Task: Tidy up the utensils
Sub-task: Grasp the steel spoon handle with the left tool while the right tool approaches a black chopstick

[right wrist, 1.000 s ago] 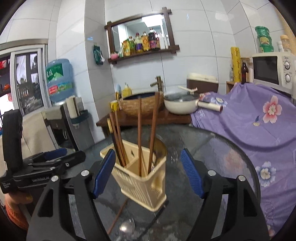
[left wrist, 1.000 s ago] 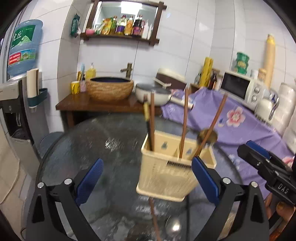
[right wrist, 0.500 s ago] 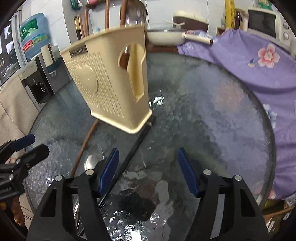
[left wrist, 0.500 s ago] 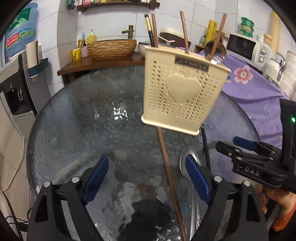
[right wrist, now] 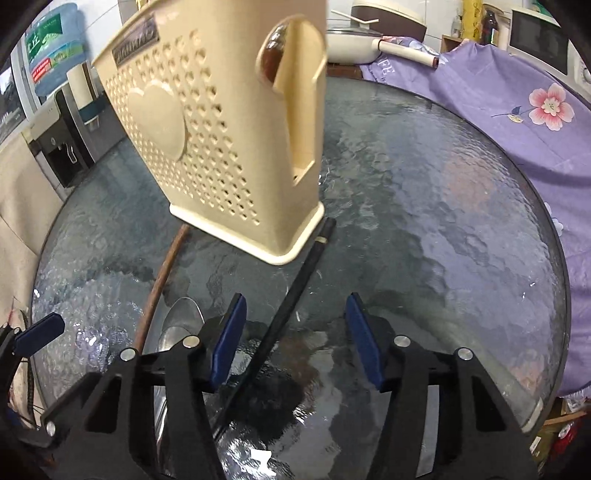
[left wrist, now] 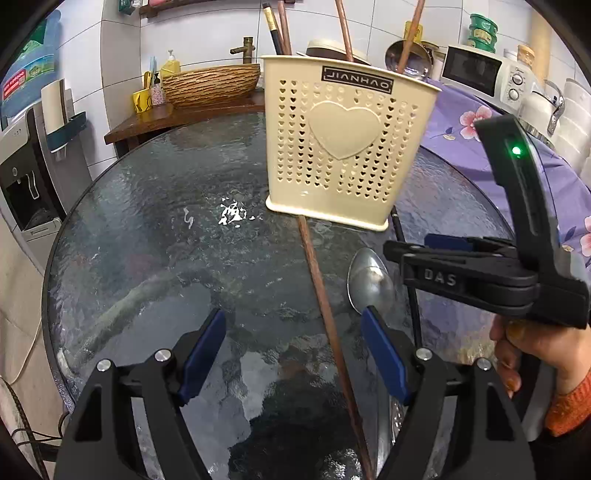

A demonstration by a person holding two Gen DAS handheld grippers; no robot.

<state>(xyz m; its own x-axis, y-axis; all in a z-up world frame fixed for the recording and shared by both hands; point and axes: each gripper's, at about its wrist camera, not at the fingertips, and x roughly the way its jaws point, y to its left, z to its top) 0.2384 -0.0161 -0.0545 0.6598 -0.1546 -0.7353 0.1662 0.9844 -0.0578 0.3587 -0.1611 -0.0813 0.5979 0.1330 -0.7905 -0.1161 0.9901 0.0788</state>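
Your left gripper and right gripper both gape, released; brown chopstick, spoon and black chopstick lie between their fingers, caddy ahead.

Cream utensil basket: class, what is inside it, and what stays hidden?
Inside the cream utensil basket, chopsticks stick up above the rim, and a metal ladle bowl shows behind it. Their lower ends are covered by the perforated wall.

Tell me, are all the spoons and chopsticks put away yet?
Not yet. Several chopsticks already stand in the cream holder. Both tools, left and right, are open and empty. A brown chopstick, a black chopstick and a spoon lie on the glass table.
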